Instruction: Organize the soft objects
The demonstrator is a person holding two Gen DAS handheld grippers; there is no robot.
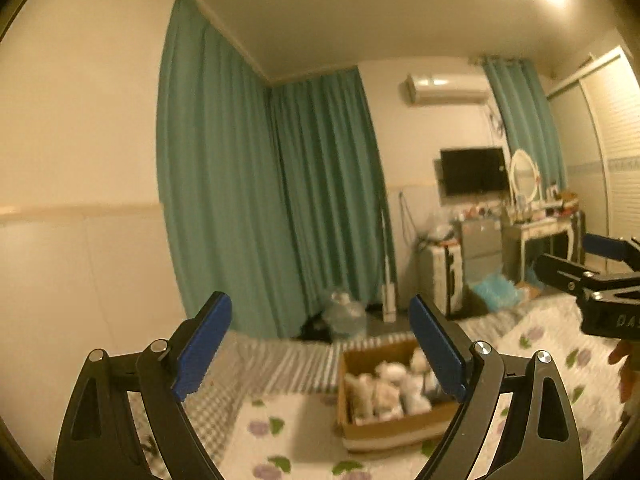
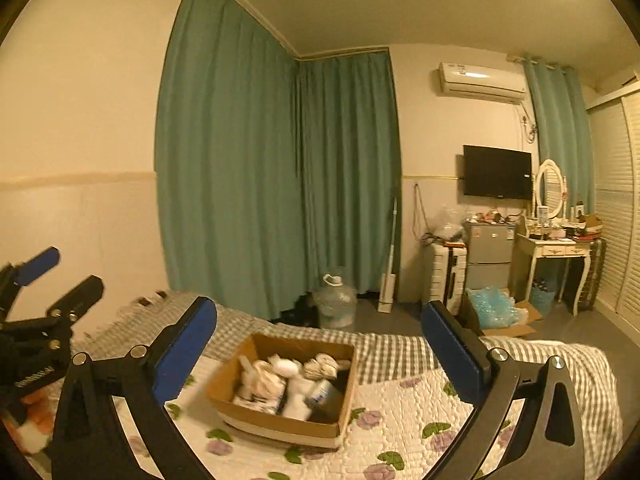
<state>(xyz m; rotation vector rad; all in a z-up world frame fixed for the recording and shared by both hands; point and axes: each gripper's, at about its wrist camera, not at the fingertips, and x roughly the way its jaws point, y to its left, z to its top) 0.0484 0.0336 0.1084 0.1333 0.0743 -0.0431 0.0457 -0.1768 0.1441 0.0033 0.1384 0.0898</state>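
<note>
A brown cardboard box (image 2: 342, 384) sits on the flowered quilt of the bed (image 2: 404, 428), filled with several pale soft toys and bundles (image 2: 280, 380). It also shows in the left wrist view (image 1: 400, 428), blurred. My right gripper (image 2: 320, 352) is open and empty, held above the bed just before the box. My left gripper (image 1: 320, 344) is open and empty, held left of the box. Each gripper shows at the edge of the other's view, the left one (image 2: 48, 276) and the right one (image 1: 580, 256), both open.
Green curtains (image 2: 280, 180) cover the far corner. On the floor beyond the bed stand a water jug (image 2: 334, 300), a suitcase (image 2: 450, 276), a small fridge (image 2: 490, 252) and a dressing table (image 2: 556, 248). An orange and white soft thing (image 2: 34, 420) lies at the left edge.
</note>
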